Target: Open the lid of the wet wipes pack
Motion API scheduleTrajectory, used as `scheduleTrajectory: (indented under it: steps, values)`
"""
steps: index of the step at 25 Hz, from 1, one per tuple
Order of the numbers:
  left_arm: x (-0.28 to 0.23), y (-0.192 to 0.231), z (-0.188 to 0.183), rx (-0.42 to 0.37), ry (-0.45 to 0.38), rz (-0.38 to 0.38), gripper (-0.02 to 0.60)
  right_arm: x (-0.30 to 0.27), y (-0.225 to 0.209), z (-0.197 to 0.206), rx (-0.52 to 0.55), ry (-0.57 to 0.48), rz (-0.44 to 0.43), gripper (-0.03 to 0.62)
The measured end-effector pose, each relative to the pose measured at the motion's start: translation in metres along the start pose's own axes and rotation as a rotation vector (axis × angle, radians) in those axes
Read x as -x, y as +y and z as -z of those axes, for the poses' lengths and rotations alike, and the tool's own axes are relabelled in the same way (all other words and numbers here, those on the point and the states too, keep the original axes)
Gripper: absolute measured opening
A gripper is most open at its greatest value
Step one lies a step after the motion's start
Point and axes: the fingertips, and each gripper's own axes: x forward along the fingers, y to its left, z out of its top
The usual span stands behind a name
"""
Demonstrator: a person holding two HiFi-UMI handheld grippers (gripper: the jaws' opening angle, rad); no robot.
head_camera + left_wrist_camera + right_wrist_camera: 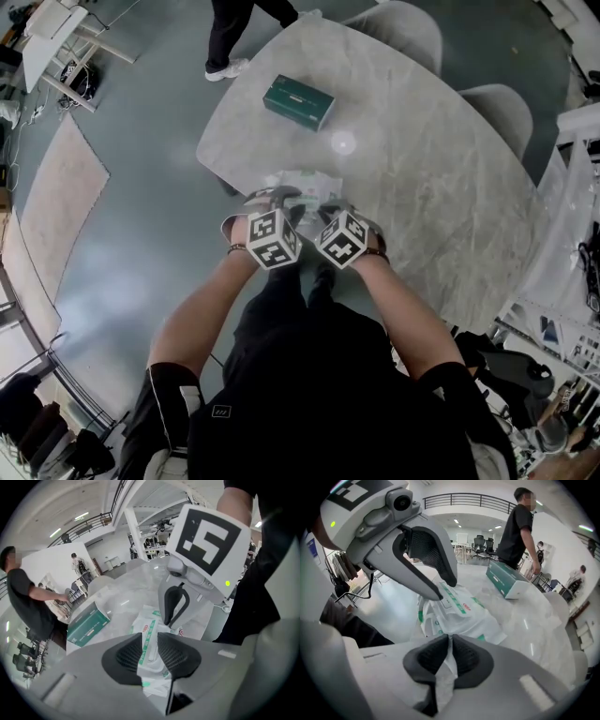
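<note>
Leaning over a grey marble table (450, 187), a person holds a gripper in each hand above a white wipes pack (302, 181). The pack lies at the table's near edge, just in front of the person. The right gripper (450, 658) points steeply down, its jaws almost together and pinching a fold of the pack's white film at the end nearest the person. The left gripper (150, 653) comes in from the other side with its tips at the pack's top face. Its jaws stand a narrow gap apart, and the green stripe and flat lid show in that gap, with neither pad pressing on them. A green box (298, 101) lies well apart from the pack, towards the table's far left edge. Beyond that edge, someone in dark clothes (230, 37) stands on the floor.
</note>
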Motion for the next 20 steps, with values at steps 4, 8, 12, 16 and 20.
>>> scheduleTrajectory:
  steps: [4, 8, 12, 16, 20]
  values:
    - [0.006, 0.02, -0.004, 0.014, -0.009, -0.046, 0.055, 0.0, 0.0, 0.001, 0.001, -0.01, 0.009, 0.035]
    - [-0.001, 0.037, -0.002, 0.011, 0.001, -0.052, 0.049, -0.001, -0.002, 0.001, -0.005, -0.019, 0.017, 0.035]
    - [-0.009, 0.06, -0.001, 0.102, -0.02, -0.053, 0.055, 0.0, -0.002, 0.002, -0.012, -0.028, 0.025, 0.035]
    - [-0.022, 0.074, 0.0, 0.14, -0.023, -0.031, 0.064, 0.001, 0.001, 0.002, -0.018, -0.032, 0.04, 0.034]
    - [-0.038, 0.082, 0.004, 0.147, -0.011, 0.002, 0.069, 0.001, -0.001, 0.003, -0.036, -0.041, 0.05, 0.034]
